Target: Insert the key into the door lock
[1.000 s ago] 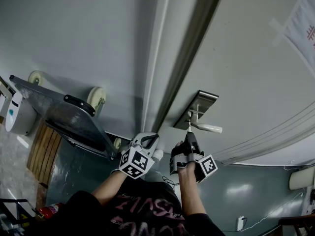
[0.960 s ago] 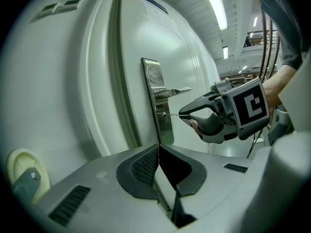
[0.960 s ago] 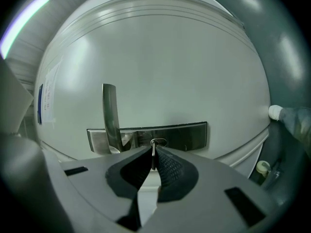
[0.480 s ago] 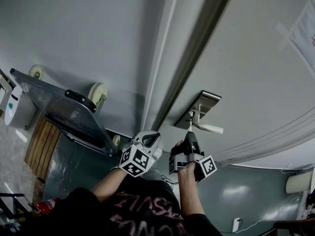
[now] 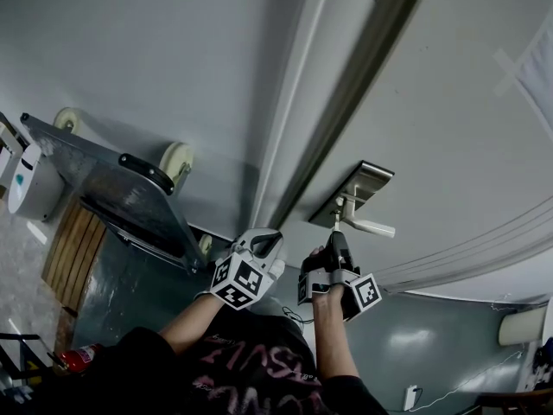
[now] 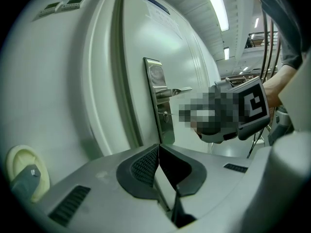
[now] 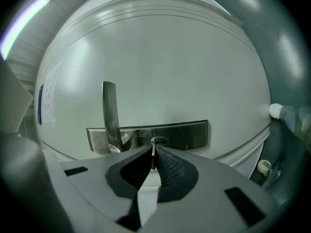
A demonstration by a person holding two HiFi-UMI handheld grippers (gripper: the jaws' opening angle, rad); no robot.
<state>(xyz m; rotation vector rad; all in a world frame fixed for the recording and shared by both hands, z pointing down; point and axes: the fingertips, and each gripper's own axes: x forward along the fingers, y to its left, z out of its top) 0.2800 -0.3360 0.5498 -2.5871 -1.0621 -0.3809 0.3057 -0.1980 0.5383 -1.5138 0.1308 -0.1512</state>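
Right gripper view: the key (image 7: 153,158) is clamped in the right gripper (image 7: 154,150) with its tip at the keyhole (image 7: 158,141), so it is best kept level, lined up with the slot and pushed straight in, while the left gripper (image 6: 158,148), closed on nothing, is held clear.

smooth glossy painted door (image 7: 160,57), brushed metal lock plate (image 7: 187,134), shiny metal handle (image 7: 111,110), bare metal key (image 7: 153,154)
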